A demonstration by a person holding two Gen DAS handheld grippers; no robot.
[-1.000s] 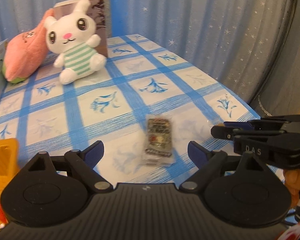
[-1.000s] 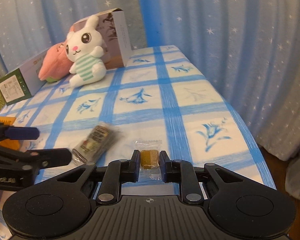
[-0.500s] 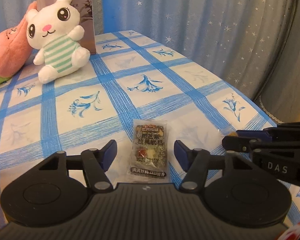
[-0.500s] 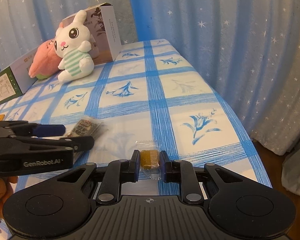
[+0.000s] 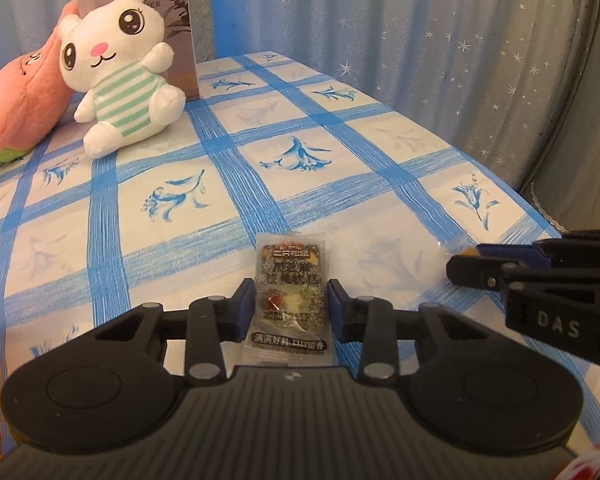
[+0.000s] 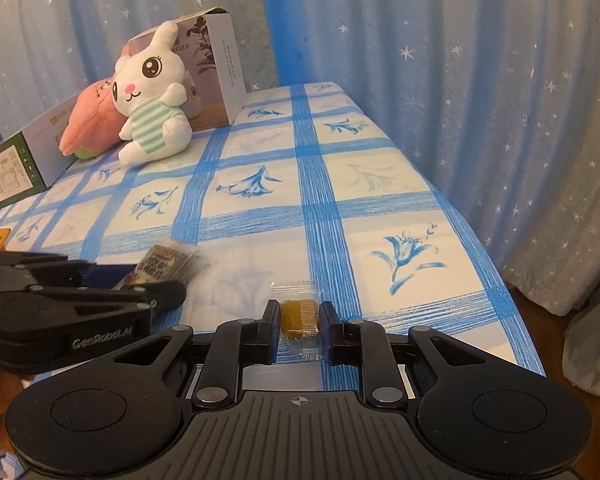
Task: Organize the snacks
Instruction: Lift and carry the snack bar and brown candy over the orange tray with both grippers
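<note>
Both grippers were closed on wrapped snacks at the near edge of the surface.
Left gripper (image 5: 291,308) gripped the dark printed snack packet (image 5: 290,296) by its sides, flat on the blue-checked surface (image 5: 220,184). Right gripper (image 6: 299,320) pinched the small clear-wrapped brown snack (image 6: 299,314), just beside the left. White plush rabbit (image 5: 120,64) and pink plush (image 5: 24,108) sat well apart, at the far end.

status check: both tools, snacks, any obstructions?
Left tool closed around dark snack packet. Right tool shut on small yellow snack. Nothing in the way; plush rabbit far back.
</note>
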